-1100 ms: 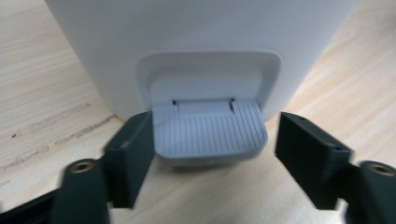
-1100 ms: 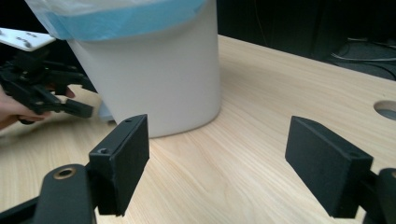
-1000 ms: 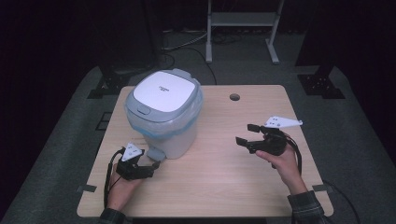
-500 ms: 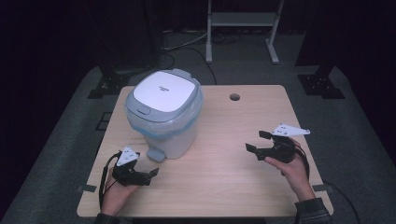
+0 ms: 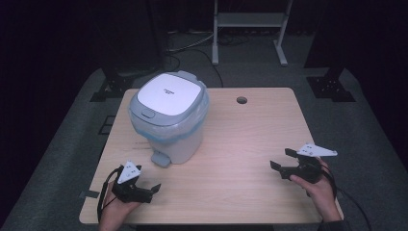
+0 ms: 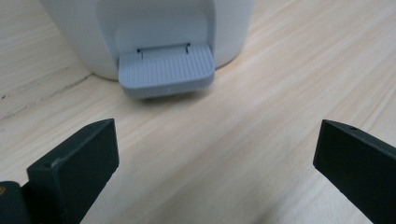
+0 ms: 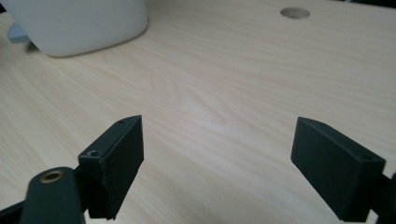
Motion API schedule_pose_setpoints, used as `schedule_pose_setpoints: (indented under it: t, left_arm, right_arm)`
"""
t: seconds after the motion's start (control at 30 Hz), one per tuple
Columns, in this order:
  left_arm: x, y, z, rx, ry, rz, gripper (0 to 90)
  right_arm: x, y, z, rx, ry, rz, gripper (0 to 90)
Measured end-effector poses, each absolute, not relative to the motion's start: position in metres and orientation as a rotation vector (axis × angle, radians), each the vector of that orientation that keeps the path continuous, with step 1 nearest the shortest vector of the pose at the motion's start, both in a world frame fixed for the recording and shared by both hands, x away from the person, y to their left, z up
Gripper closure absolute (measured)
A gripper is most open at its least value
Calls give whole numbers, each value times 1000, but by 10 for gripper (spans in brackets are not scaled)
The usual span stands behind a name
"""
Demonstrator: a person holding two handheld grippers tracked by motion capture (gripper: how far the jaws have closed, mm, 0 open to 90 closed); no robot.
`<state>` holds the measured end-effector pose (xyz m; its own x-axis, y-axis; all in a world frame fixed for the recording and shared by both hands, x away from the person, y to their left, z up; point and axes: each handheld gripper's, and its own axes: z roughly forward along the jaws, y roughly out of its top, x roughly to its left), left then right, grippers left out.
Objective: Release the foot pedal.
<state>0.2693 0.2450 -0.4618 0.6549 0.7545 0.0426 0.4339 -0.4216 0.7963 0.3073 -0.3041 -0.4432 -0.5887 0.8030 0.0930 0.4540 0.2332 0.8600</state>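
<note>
We hold the left gripper (image 5: pixel 150 189) low over the near left corner of the pale wooden table (image 5: pixel 250 139), jaws spread wide with nothing between them. Just ahead of it, not touching, is the ribbed grey foot pedal (image 6: pixel 166 70) of the white plastic pedal bin (image 5: pixel 169 120) with its grey lid shut and a blue liner at the rim. Our right gripper (image 5: pixel 282 160), well apart near the right edge, has just been opening and holds nothing.
</note>
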Motion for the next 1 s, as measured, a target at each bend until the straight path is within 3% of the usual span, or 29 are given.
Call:
schedule_pose_setpoints:
  t: [0.4, 1.0]
  left_arm:
    - [260, 253, -473, 2154, 942, 498, 0]
    - [262, 253, -484, 2194, 938, 441, 0]
  right_arm:
    - [285, -322, -479, 1230, 2189, 1148, 149]
    - [286, -324, -488, 1251, 2250, 998, 123]
